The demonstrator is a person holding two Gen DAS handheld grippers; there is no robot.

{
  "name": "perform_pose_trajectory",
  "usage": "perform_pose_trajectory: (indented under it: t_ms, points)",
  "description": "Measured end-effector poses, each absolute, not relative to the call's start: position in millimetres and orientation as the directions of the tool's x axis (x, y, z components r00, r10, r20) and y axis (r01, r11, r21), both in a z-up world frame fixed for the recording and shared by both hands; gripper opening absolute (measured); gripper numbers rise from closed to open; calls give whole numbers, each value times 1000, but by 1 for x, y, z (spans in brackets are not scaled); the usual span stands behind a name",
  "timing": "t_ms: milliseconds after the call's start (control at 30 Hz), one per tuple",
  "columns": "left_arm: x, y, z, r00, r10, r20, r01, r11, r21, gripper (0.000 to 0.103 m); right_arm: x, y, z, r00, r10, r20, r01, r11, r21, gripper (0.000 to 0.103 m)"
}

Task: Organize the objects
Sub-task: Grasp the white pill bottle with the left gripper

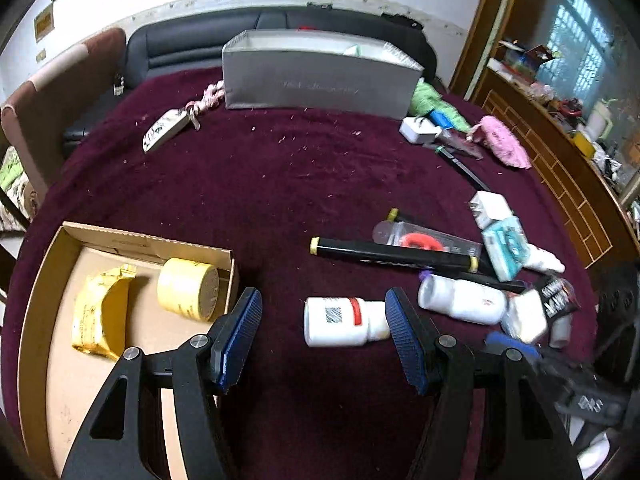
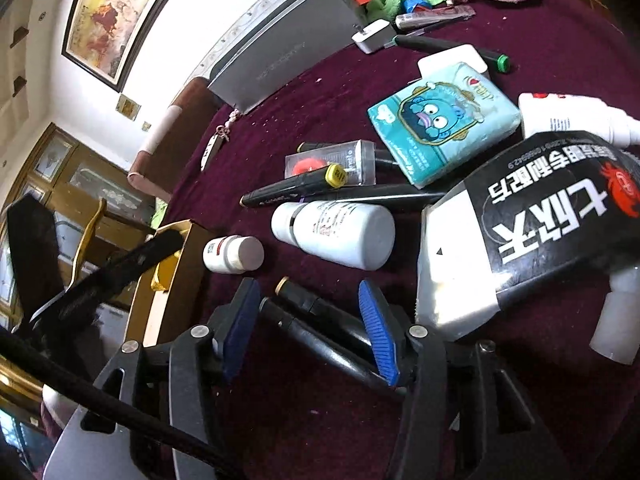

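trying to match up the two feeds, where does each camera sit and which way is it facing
Left wrist: on the left gripper, angled down at the maroon cloth, cardboard box and grey box; its open blue-padded fingers show.
Right wrist: on the right gripper, angled down over the clutter; its fingers straddle a black marker.
Shared: the small white pill bottle, both boxes.

maroon cloth [image 1: 280, 184] w/ bottles, markers, boxes
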State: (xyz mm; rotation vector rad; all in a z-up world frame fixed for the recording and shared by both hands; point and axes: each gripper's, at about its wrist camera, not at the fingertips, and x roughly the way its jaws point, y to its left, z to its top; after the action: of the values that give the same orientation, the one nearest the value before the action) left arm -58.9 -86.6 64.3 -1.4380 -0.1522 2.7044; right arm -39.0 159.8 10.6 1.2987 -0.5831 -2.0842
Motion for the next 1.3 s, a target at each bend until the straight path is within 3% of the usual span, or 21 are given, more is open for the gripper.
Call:
perform_pose_trajectory:
  t_ms: [333,433,500,600,767,867,1000,1100,1133,1167,1300]
  points:
    - [-81,-67,25,-511,52,-858,14,-998,-69,59,-40,165,0,-290,-750,-595,217,-657,722,56]
    - [-77,-57,19,-429,164,-888,-91,-986,-138,59,-40,165,1,-289,-754,-590,213,-652,728,56]
    - [-68,-52,18,-357,292,-887,-162,-955,-249,59,-40,165,1,-290,-759,-582,210,-644,735,56]
    - [-52,-50,25,-358,330,-874,-217,-939,-265,59,-39,169,2,-298,-763,-573,207,-638,742,56]
    - [-47,-54,35,-460,277,-844,-259,-951,-171,59,-39,171,3,-303,-766,-567,204,-633,747,57]
    - [-40,-44,43,-560,217,-800,-355,-935,-6,59,-39,172,4,-306,-765,-566,202,-634,747,57]
    - [-50,-20,33,-588,93,-804,-442,-869,223,59,-39,173,4,-304,-766,-567,200,-633,748,57]
    - [-54,-5,16,-559,62,-827,-505,-817,280,59,-38,173,4,-304,-764,-569,204,-635,745,57]
    - [-55,-3,14,-555,65,-829,-509,-815,277,54,-38,173,4,-305,-764,-569,203,-635,745,57]
    - [-55,-2,16,-545,88,-834,-513,-821,249,41,-39,174,4,-306,-764,-568,203,-635,746,57]
    - [-60,-11,20,-491,146,-859,-475,-871,124,29,-40,173,4,-305,-767,-565,204,-632,748,57]
